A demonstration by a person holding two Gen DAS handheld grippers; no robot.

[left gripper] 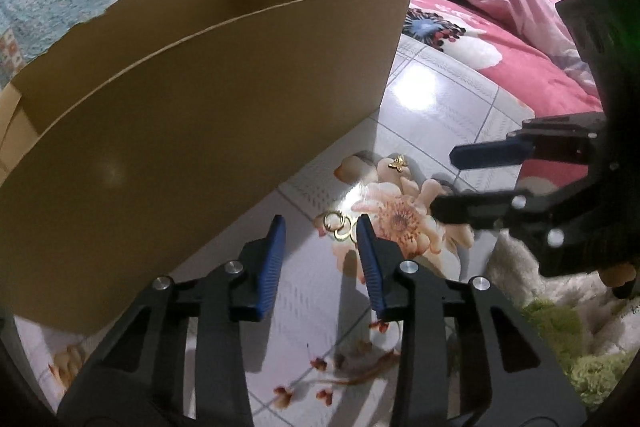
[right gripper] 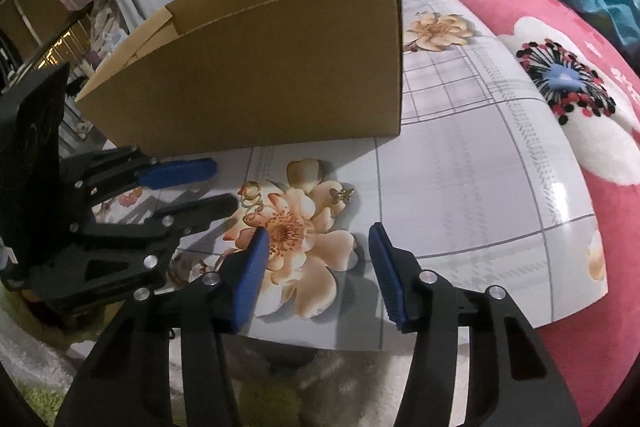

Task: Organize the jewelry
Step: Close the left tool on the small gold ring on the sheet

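- Left gripper (left gripper: 320, 227) low over the floral tablecloth (right gripper: 460, 155); jaws part-open, nothing clamped; gold rings (left gripper: 338, 225) just ahead of the tips, nearer the right-hand blue pad (left gripper: 370, 263); touching or not, cannot tell.
- Right gripper (right gripper: 316, 235) jaws moderately wide, nothing between; butterfly charm (right gripper: 341, 195) beyond the tips, apart from both pads.
- Open cardboard box (right gripper: 280, 67) behind the jewelry; charm well apart from the rings.
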